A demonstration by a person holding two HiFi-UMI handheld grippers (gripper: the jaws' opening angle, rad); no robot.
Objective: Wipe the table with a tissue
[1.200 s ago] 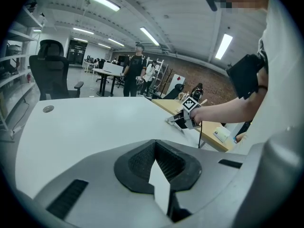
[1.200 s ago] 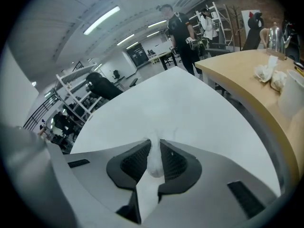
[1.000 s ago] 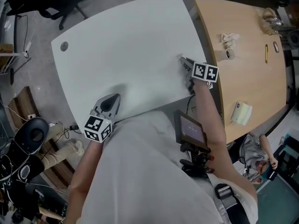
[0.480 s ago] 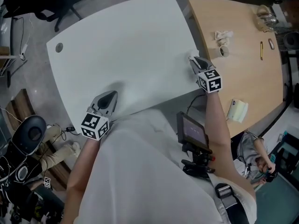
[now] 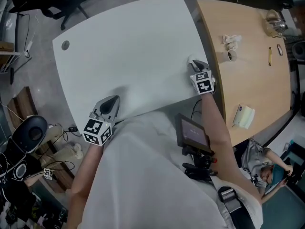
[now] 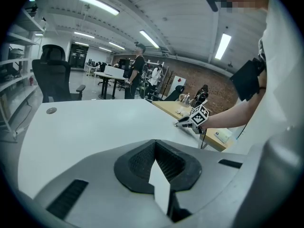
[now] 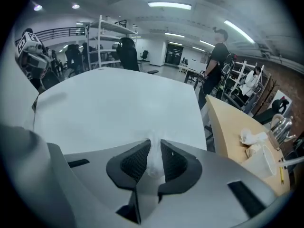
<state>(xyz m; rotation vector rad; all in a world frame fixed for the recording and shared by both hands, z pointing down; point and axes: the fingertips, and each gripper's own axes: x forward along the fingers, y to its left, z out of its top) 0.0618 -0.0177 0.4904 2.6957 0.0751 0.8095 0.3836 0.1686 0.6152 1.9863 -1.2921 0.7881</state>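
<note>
— Where's the tissue?
— Pinched in my right gripper, at the table edge. My left gripper is closed, empty. Hard dragging might tear it free.

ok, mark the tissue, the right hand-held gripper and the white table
tissue (image 7: 155, 156), right gripper view, on the wad pinched between the jaws
right hand-held gripper (image 5: 194, 65), head view, midway between its fingertips
white table (image 5: 133, 46), head view, on the bare top
</note>
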